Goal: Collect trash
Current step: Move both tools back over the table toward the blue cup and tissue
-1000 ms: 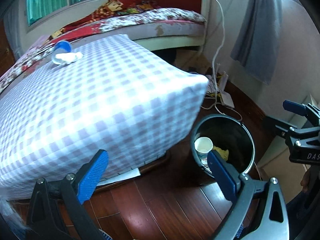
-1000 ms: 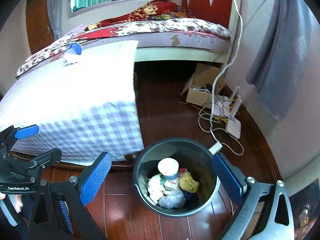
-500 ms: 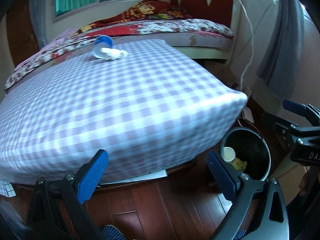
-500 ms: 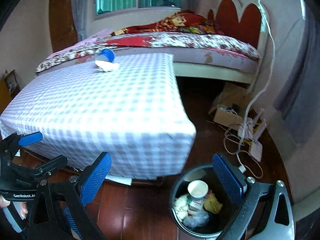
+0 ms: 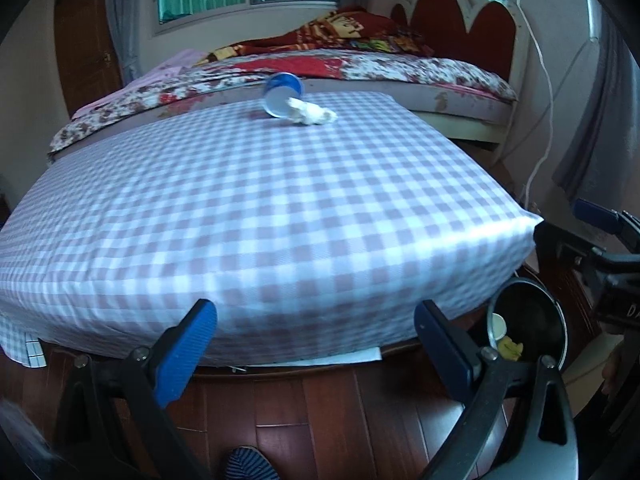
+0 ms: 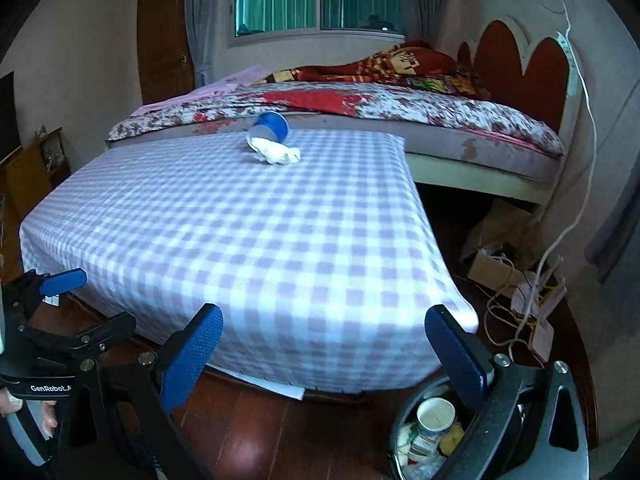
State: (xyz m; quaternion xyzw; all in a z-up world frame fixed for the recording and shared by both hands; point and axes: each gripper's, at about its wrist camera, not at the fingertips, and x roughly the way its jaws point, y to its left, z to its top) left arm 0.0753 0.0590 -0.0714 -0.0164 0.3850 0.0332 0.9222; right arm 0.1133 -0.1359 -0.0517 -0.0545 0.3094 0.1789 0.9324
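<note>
Left wrist view: shows one left gripper (image 5: 316, 344), two blue-padded fingers (image 5: 182, 356) spread wide, nothing between them, hanging above the wooden floor (image 5: 328, 420) in front of the low table. Counts one checked tablecloth (image 5: 256, 216) over that table, and on its far end two pieces of trash: one blue paper cup (image 5: 282, 94) tipped on its side, mouth toward the camera, and one crumpled white tissue (image 5: 312, 116) touching the cup's rim. Finds one black trash bin (image 5: 552, 320) on the floor at the table's near right corner, holding one white cup (image 5: 498, 324) and one yellow scrap (image 5: 510, 347); cannot tell the rest of its contents. Catches part of the right gripper (image 5: 600, 240) at the right edge, and one bed (image 5: 360, 68) behind the table.

Right wrist view: shows one right gripper (image 6: 324, 352), released, fingers (image 6: 190, 356) wide apart and empty, over the floor (image 6: 260, 440) near the table's front edge. Shows the same two items far across the cloth (image 6: 248, 240): blue cup (image 6: 270, 128) on its side, tissue (image 6: 278, 154) touching its mouth. Places the bin (image 6: 396, 436) low right, partly behind the right finger, with one upright white cup (image 6: 435, 414), a yellow piece (image 6: 452, 438) and several pale wrappers too jumbled to count. Catches the left gripper (image 6: 60, 300) at the left edge, held by a hand (image 6: 24, 412), and one cardboard box (image 6: 496, 248) with a tangle of cables (image 6: 516, 312) beside the bed (image 6: 400, 112).
</note>
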